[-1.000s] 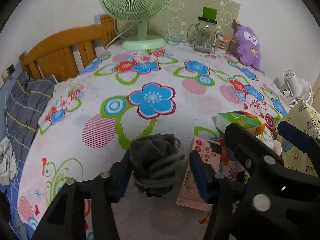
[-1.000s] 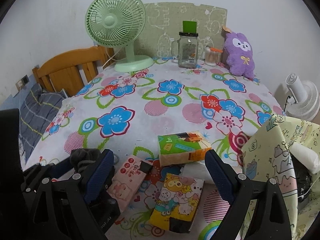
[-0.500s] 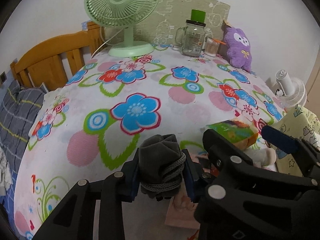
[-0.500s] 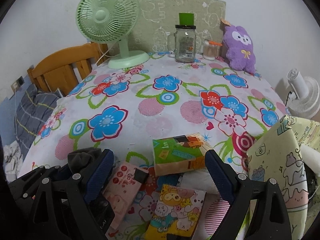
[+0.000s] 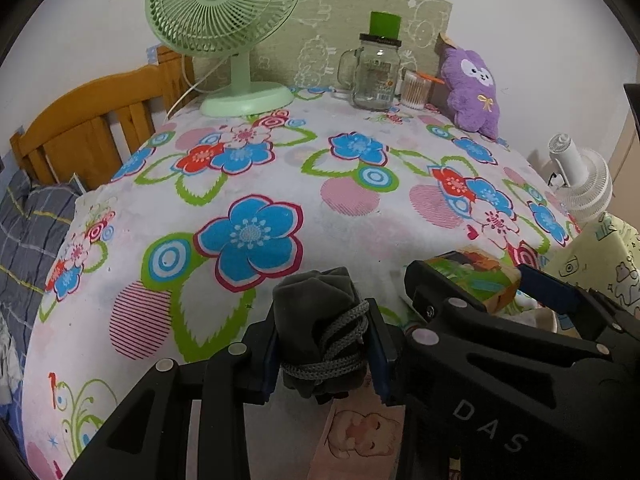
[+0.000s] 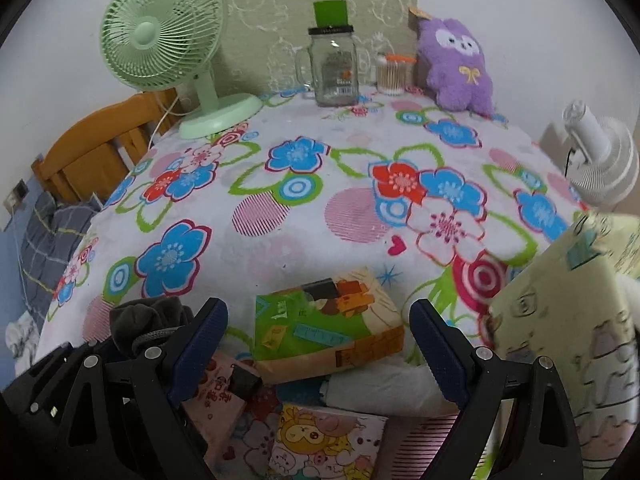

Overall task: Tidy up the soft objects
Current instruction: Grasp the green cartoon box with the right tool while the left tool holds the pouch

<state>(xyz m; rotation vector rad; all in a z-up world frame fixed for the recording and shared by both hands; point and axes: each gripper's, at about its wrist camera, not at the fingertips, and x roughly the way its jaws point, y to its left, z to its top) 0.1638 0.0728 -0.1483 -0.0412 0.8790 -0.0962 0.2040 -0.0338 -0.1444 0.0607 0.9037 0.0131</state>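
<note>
My left gripper (image 5: 323, 346) is shut on a dark grey cloth pouch with a cord (image 5: 320, 328) and holds it above the floral table; the pouch also shows in the right wrist view (image 6: 148, 322). My right gripper (image 6: 318, 354) is open and empty over a green and orange tissue pack (image 6: 326, 324). A pink tissue pack (image 6: 212, 400), a cartoon tissue pack (image 6: 324, 444) and a white soft pack (image 6: 380, 390) lie below it. A yellow cartoon-print fabric bag (image 6: 568, 344) stands at the right.
At the table's back stand a green fan (image 5: 224, 40), a glass jar mug (image 5: 376, 72), a cotton swab cup (image 5: 414, 88) and a purple plush (image 5: 474, 92). A wooden headboard (image 5: 84, 128) is at the left, a white fan (image 5: 580, 184) at the right.
My left gripper closed on the grey pouch and lifted it. Both grippers rose and tilted, so the table's back items appear nearer.
</note>
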